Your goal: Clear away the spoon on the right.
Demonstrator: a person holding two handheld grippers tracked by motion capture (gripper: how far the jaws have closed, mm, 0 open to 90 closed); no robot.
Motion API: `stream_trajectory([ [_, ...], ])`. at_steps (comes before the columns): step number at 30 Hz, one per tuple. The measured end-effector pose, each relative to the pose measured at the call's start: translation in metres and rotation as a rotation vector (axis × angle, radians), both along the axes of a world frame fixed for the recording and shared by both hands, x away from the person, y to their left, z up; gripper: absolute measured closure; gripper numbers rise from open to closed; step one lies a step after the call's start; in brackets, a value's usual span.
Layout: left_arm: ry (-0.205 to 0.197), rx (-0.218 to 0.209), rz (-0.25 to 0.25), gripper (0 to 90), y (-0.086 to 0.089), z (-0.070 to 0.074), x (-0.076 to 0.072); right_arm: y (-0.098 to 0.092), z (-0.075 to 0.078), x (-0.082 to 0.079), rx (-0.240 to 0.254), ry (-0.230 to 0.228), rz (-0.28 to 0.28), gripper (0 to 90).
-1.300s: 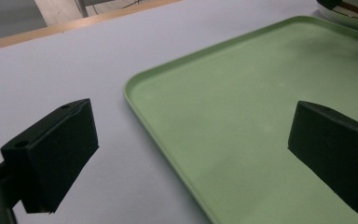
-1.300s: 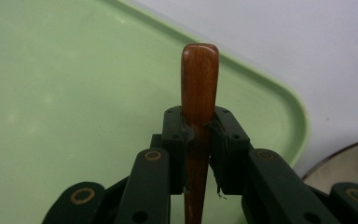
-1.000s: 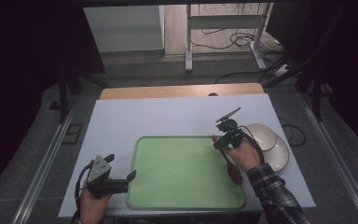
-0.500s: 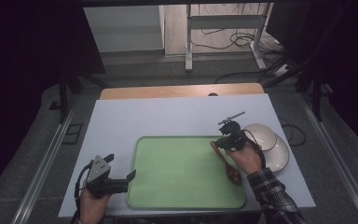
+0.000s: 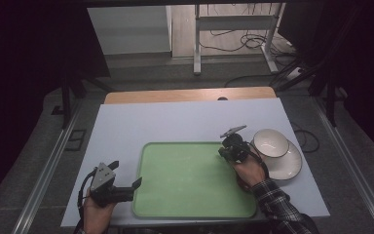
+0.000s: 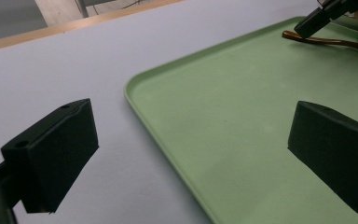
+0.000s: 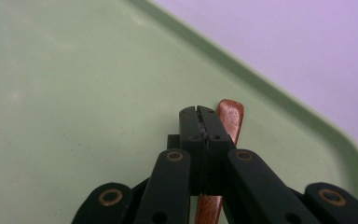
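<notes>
Dim room, pale table (image 5: 126, 126), and the right gripper (image 7: 204, 122) is clamping its jaws, which have just been closing, on a brown wooden spoon (image 7: 229, 116) lying under its tips on the green tray (image 5: 190, 214). Left gripper (image 5: 126, 187) is idling open. Thin grip, so I'm guessing the spoon could twist out.

A pale bench (image 5: 185, 119) with a strip of bare wood (image 5: 190, 94) along its far edge stands on a grey floor (image 5: 39, 165). Beyond it a white metal frame (image 5: 233, 22) rises among loose black cables (image 5: 233, 41), beside a light panel (image 5: 129, 29). Both sides of the room lie in deep shadow.
</notes>
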State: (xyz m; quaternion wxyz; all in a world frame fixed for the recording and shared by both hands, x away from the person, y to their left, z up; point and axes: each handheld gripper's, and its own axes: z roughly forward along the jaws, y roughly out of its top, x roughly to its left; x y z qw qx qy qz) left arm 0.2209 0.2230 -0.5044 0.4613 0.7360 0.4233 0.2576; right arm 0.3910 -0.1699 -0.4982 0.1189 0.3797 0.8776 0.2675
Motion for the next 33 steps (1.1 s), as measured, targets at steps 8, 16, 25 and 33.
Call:
stream_trajectory([
  [8,-0.001,0.003,-0.002,1.3,0.0,0.0,0.0,-0.002,-0.006,0.003,-0.029,-0.004,-0.023,90.0],
  [16,0.0,0.003,-0.002,1.3,0.0,0.0,0.0,-0.014,-0.004,0.004,-0.043,-0.014,-0.08,90.0],
  [25,-0.001,0.004,-0.002,1.3,-0.001,0.0,0.0,-0.029,-0.003,0.003,-0.058,-0.019,-0.12,90.0],
  [33,-0.002,0.005,-0.003,1.3,-0.001,0.0,0.0,-0.036,-0.002,0.001,-0.081,-0.028,-0.149,90.0],
])
